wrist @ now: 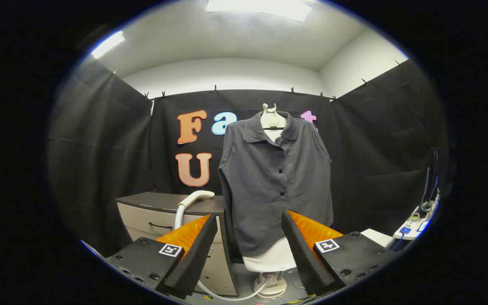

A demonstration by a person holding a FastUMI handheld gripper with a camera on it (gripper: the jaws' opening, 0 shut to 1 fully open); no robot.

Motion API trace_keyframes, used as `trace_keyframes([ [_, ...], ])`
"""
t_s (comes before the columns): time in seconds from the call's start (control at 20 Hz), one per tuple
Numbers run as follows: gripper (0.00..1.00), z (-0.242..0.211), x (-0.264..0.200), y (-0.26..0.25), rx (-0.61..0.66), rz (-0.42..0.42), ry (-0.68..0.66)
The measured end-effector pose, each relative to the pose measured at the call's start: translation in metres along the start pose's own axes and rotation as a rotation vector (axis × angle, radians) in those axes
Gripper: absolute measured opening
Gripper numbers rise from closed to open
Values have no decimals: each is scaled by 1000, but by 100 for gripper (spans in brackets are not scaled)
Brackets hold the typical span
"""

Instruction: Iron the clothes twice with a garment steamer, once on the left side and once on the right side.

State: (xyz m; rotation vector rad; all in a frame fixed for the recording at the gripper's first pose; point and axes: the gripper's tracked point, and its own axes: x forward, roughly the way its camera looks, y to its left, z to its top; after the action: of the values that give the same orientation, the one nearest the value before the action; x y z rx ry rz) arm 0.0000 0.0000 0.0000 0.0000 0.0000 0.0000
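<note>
the gripper [249, 231] is spread wide, its two fingers [195, 254] standing well apart and holding nothing. beyond them, straight ahead and showing through the gap between the fingers, hangs a dark grey shirt [275, 178] buttoned down the front, dressed over a white mannequin torso [271, 258] whose neck sticks up above the collar. the torso's bare lower part shows below the shirt hem, and it sits on a pale stand base [271, 288] just ahead of the fingertips. to the left of the shirt, beyond the left finger, the white garment steamer head [196, 198] rests on top of a low cabinet [159, 212] with a dark top and light drawers; its hose [227, 294] runs down the cabinet front and curves along the floor toward the stand base. the steamer is apart from the gripper, untouched. far off beyond the right finger a light counter [415, 224] carries some small devices and cables, too small to make out.
</note>
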Motion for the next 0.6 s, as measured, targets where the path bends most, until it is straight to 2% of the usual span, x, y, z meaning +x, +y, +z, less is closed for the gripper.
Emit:
trace_keyframes([
  [0.6,98,-2,10,5,5,3,-2],
])
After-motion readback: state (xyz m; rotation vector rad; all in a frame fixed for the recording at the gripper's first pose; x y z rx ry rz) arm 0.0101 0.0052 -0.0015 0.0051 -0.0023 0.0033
